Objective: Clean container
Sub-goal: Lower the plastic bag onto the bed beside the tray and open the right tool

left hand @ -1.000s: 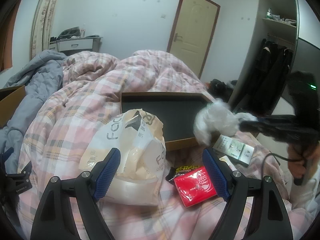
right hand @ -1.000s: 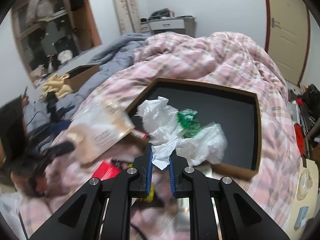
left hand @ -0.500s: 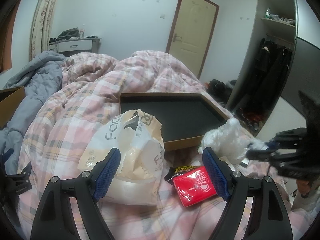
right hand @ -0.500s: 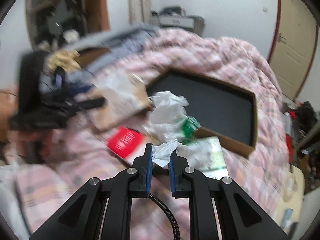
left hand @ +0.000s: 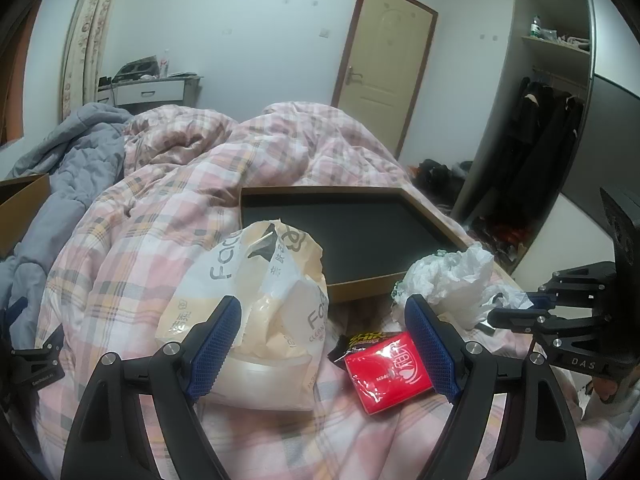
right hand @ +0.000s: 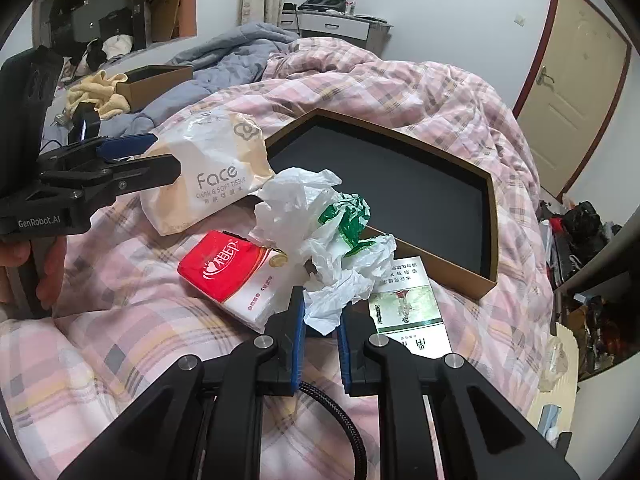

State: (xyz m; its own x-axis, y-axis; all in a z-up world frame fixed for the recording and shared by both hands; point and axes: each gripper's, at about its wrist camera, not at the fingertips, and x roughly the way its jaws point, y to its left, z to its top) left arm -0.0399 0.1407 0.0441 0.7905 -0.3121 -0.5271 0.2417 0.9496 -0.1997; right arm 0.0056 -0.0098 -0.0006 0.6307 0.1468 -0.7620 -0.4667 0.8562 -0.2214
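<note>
The right gripper (right hand: pixel 321 314) is clamped tight on a tail of the crumpled white plastic bag (right hand: pixel 320 232), the wad with green print bunching up just ahead of its fingertips. Beyond the wad, and off to the gripper's right, lies the container (right hand: pixel 494 216), a shallow brown tray with a dark floor, bare as far as both views show. The tray's long axis looks to run diagonally away from this gripper, its near rim just behind the bag. So the bag hangs outside the tray, over the pink checked quilt (right hand: pixel 120 320), with the red tissue pack (right hand: pixel 232 272) just to the gripper's left and a green-and-white carton (right hand: pixel 404 304) just to its right. Across the way, the left gripper (left hand: pixel 326 336) waits with its jaws wide apart and nothing between them, the Face tissue bag (left hand: pixel 256 300) right ahead of its left finger. The right hand is plainly the one nearer the bag, and my read is that letting go comes next, down onto the bedding clear of the tray.
</note>
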